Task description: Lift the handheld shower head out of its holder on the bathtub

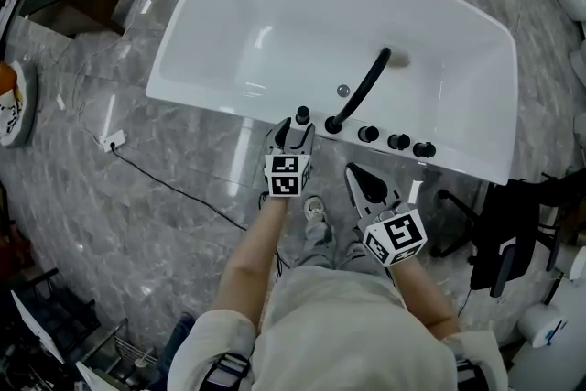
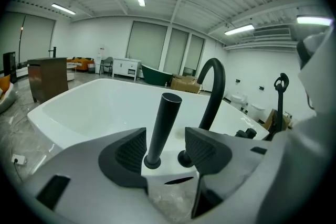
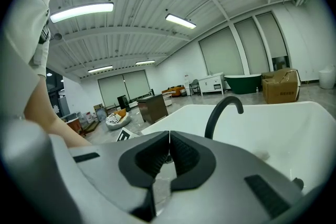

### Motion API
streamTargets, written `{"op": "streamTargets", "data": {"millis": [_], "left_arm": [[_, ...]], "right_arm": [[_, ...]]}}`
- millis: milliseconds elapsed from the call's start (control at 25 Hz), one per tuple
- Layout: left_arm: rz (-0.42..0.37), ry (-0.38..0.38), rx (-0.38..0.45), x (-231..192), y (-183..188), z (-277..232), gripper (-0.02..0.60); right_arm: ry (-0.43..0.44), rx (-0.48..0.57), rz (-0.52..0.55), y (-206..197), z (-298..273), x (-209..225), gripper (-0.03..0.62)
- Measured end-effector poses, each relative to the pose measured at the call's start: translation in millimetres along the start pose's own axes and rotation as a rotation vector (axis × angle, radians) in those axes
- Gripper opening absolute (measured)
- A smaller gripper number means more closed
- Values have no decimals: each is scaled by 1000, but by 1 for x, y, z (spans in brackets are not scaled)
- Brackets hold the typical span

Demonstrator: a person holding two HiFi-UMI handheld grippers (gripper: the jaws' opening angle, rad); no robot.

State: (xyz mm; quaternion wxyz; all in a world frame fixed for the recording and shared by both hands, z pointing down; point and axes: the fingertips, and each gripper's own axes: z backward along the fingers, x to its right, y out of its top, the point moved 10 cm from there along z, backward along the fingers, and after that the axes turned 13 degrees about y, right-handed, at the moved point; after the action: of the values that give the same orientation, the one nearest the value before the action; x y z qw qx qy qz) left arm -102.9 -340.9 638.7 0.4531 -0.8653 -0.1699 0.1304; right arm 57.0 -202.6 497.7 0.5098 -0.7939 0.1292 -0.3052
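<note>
L gripper [image 2: 165,148] at the bathtub [image 1: 197,96] rim, jaws open. Black shower head [image 2: 163,120] stands upright in its holder [image 2: 152,163] between them, nearer the L pad, no pad pressing it. Just right: curved black spout [image 1: 363,91], then 3 knobs [image 1: 398,142] along the rim. R gripper [image 3: 168,153] closed, empty, back from the bathtub over the floor [image 1: 183,197].

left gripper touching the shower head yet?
Cannot tell. Left gripper view: shower head stands between the left gripper's open jaws, clear of one pad but visually flush with the other.
</note>
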Motion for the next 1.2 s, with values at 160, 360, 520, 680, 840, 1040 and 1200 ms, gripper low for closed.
{"op": "streamTargets", "data": {"millis": [160, 360, 520, 680, 840, 1040, 1200], "left_arm": [[-37, -2, -13, 2, -5, -22, 225], [-63, 10, -52, 0, -12, -44, 225], [-103, 37, -55, 2, -14, -54, 152], [-129, 57, -75, 3, -10, -54, 141], [-123, 62, -74, 5, -12, -46, 141], [-101, 72, -52, 5, -9, -36, 141], [-87, 80, -25, 6, -4, -24, 141]], "right_arm": [[-9, -25, -24, -12, 0, 4, 20], [-21, -48, -43, -19, -1, 6, 20], [-22, -54, -45, -20, 1, 9, 20], [-26, -57, -38, -17, 3, 11, 20], [-20, -54, -29, -16, 5, 11, 20], [-14, -45, -29, -14, 6, 8, 20], [0, -42, -10, -12, 9, 2, 20]]}}
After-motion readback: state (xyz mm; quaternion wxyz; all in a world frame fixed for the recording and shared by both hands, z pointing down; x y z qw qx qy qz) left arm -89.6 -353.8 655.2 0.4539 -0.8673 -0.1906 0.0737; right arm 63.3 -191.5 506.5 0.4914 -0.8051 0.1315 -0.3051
